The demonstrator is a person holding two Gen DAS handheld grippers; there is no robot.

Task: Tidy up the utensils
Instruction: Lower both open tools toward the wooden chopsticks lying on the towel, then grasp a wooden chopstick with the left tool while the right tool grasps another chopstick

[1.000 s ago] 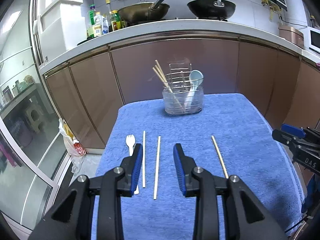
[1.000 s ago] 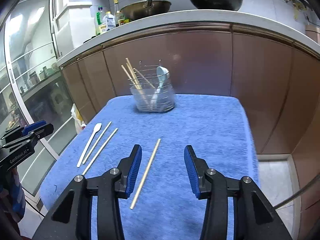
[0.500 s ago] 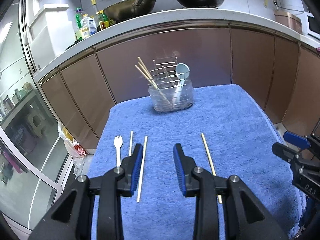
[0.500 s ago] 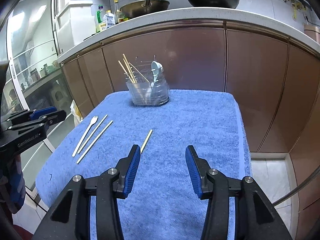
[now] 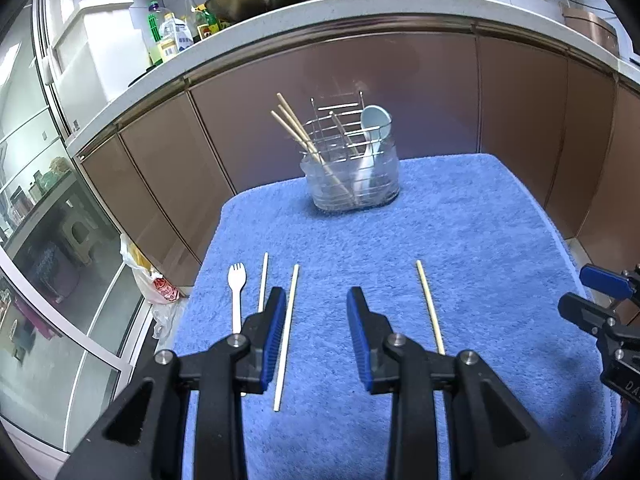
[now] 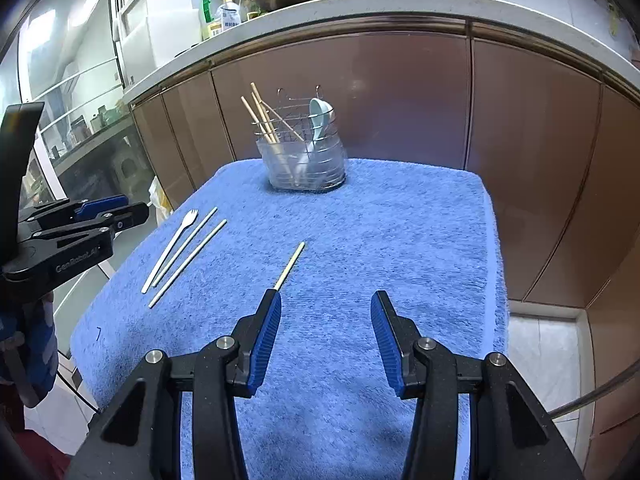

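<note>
- We find the left gripper [image 5: 316, 336] at lower centre of its view, jaws apart, holding nothing; a pale chopstick [image 5: 286, 334] lies just inside its left finger.
- The right gripper [image 6: 325, 338] is likewise spread and empty.
- A white fork [image 5: 236, 294] and a second pale stick [image 5: 263, 282] lie left of it, a tan chopstick [image 5: 429, 306] to the right, all flat on the blue towel [image 5: 480, 240].
- The utensil holder [image 5: 352, 176] stands at upper centre.
- We judge the sticks light, stiff and thin; a mid-length pinch suits, though pile may hinder it.
</note>
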